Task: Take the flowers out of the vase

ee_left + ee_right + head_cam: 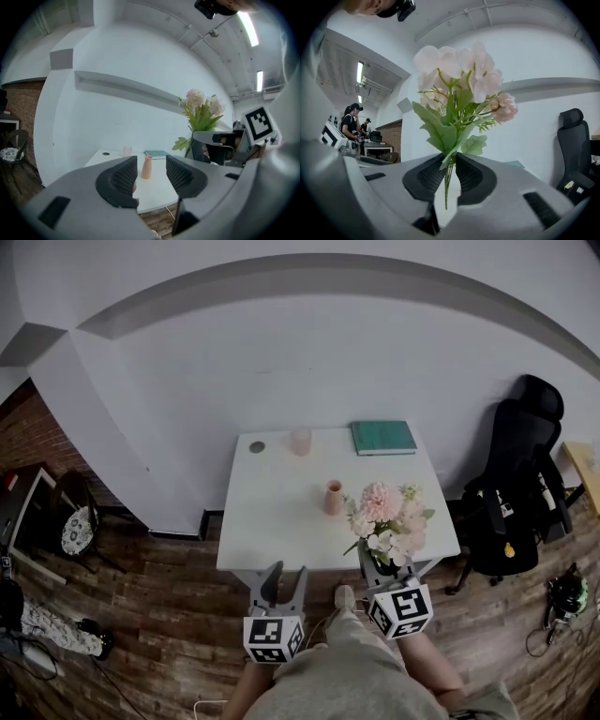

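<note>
A small pink vase stands upright on the white table, with nothing in it. My right gripper is shut on the green stems of a bunch of pale pink and white flowers, which hangs over the table's near right corner, clear of the vase. In the right gripper view the stems are pinched between the pads and the blooms rise above them. My left gripper stands open and holds nothing, just off the table's front edge. Through its jaws the vase shows far off, with the flowers to the right.
A green book, a pale pink cup and a small dark round object lie along the table's far edge. A black office chair stands right of the table. A chair with a patterned cushion is at the left wall.
</note>
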`<state>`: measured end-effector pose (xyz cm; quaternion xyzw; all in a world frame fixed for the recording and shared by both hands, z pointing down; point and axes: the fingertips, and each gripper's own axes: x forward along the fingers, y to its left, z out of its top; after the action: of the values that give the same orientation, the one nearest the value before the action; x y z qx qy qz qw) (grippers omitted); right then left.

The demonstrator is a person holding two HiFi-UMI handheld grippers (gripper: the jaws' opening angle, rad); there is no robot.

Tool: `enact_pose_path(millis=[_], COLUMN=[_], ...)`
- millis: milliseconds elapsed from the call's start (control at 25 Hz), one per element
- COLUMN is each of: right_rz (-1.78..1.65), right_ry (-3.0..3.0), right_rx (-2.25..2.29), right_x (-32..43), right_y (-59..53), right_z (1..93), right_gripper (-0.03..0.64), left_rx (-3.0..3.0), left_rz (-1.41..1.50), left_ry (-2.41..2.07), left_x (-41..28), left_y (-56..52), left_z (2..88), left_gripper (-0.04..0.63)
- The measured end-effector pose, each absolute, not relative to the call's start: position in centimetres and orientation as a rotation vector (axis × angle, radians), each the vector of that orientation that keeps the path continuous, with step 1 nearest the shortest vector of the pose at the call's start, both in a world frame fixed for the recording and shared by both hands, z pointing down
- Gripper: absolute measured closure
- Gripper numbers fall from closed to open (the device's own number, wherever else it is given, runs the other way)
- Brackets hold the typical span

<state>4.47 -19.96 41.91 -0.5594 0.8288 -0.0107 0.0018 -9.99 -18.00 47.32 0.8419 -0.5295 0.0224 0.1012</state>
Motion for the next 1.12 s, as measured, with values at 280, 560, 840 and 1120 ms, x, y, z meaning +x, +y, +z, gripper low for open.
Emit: enact_pose_path(millis=[280,560,840,1120], right_rz=[-0.048,-0.081,-0.095,-0.096], right_ry=[2.592,2.574,2.566,2.568], right_rx=[-1.747,-1.761,-1.763,-1.76], right_x=[4.37,4.72,4.73,4.82], right_y=[-19.98,-20.17,-20.26,-20.31], right_z=[41.74,42.04,42.37,42.45], right_gripper=[0.554,0.558,0.56,0.56], left_rx=[2.496,2.49,2.482,2.476], left_rz=[0.064,0.072,0.075,0.08], left_ry=[-1.561,-1.555,-1.561,-1.564], left_x=[-9.9,-9.76,-9.89,-9.87], left_y=[-18.02,-18.14,-18.32,-18.34], left_z=[47.07,47.33,47.61,47.89], left_gripper=[0.411,0.413,0.426,0.44])
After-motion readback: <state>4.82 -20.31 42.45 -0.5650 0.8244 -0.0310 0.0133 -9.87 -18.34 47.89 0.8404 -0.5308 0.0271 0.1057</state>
